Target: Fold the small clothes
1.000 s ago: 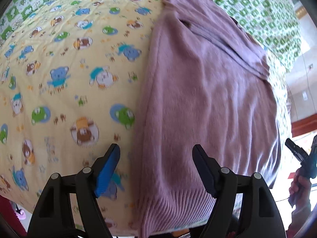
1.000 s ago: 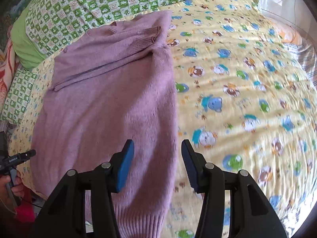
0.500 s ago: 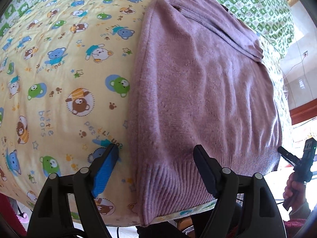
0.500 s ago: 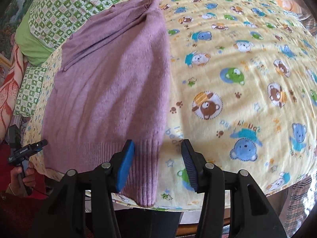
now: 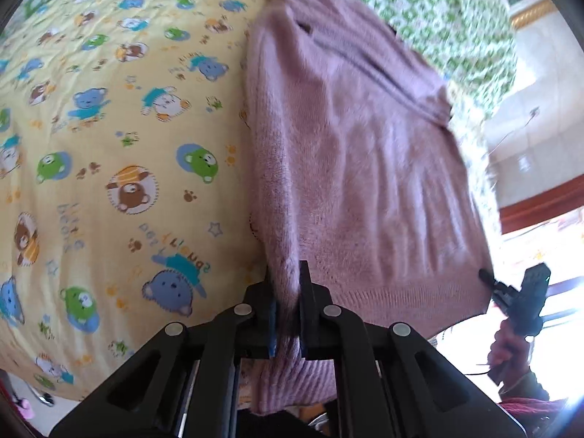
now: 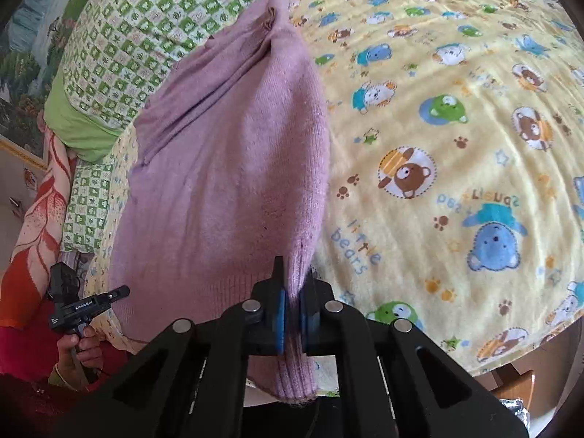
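Yellow bedding printed with little bears covers the bed (image 5: 109, 146) under me, with a green checked pillow (image 6: 120, 47) at the far end and a pale floor beyond the edge. On it lies the purple sweater (image 5: 365, 168), lengthwise, its ribbed hem hanging slightly over the near edge of the bed.

What has changed is the grip. Half a second ago both pairs of my jaws stood wide apart, straddling the hem corners. Now my left gripper (image 5: 286, 314) is clamped on the hem at one bottom corner, the knit bunched into a ridge between the blue pads, and my right gripper (image 6: 292, 314) has closed the same way on a bottom corner, the ribbing squeezed thin between its fingers. Each wrist view seems to show the other gripper out at the sweater's far side, so I cannot say for certain how the two corners relate.

The fabric near each pinch is already pulled up off the bedding, while the collar end rests flat near the pillow. I judge the grasp step is done and the fold itself comes next: lifting the hem and carrying it toward the collar. The risk, as I see it, is catching only one layer of knit.
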Demonstrator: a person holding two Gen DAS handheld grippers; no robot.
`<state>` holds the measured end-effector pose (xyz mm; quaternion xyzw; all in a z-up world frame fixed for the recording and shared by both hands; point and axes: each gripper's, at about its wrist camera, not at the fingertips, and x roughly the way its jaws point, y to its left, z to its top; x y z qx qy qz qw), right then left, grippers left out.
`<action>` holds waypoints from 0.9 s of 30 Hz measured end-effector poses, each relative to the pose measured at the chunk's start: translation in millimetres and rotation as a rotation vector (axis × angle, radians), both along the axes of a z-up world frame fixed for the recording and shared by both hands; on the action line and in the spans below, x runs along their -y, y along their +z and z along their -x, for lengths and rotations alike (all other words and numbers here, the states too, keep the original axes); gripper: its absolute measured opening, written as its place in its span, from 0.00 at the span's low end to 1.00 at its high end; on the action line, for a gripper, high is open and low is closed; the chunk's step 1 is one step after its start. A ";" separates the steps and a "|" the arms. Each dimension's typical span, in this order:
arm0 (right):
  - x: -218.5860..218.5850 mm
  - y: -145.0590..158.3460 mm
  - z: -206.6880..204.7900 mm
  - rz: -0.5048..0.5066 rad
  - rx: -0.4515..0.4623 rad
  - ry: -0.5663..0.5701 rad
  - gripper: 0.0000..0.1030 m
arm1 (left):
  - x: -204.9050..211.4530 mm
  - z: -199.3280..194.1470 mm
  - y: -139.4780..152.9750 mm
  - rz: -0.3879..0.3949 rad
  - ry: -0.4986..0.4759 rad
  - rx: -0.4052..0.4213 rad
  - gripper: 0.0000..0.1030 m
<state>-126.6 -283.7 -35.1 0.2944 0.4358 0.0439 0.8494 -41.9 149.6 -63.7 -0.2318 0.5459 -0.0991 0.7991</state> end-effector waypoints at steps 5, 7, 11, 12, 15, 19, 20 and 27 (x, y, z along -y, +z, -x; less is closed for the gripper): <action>3.0 -3.0 3.2 0.012 -0.023 0.010 0.06 | -7.7 5.0 -15.9 -0.007 0.020 -0.023 0.07; 1.7 -7.3 -3.5 -0.006 -0.043 0.016 0.06 | -5.1 3.3 -16.2 -0.016 0.006 -0.031 0.14; 7.3 -10.5 -7.8 -0.060 -0.070 -0.012 0.11 | 3.1 -5.6 -21.9 -0.002 -0.002 -0.064 0.33; 8.2 -12.1 -7.4 -0.069 -0.075 -0.017 0.13 | 5.0 -7.6 -22.5 0.006 -0.003 -0.067 0.40; 9.2 -15.3 -5.6 -0.085 -0.072 -0.016 0.13 | 18.6 -14.5 -23.6 -0.030 -0.021 -0.055 0.41; 6.7 -21.1 -8.5 -0.090 -0.061 0.013 0.13 | 31.0 -15.3 -16.8 -0.067 -0.102 -0.039 0.09; 4.6 -18.6 -9.9 -0.082 -0.059 0.033 0.10 | 32.7 -15.3 -11.7 -0.060 -0.110 -0.023 0.08; 10.4 33.8 -24.0 -0.177 0.103 0.076 0.07 | 32.8 -42.1 42.7 0.010 -0.092 0.131 0.08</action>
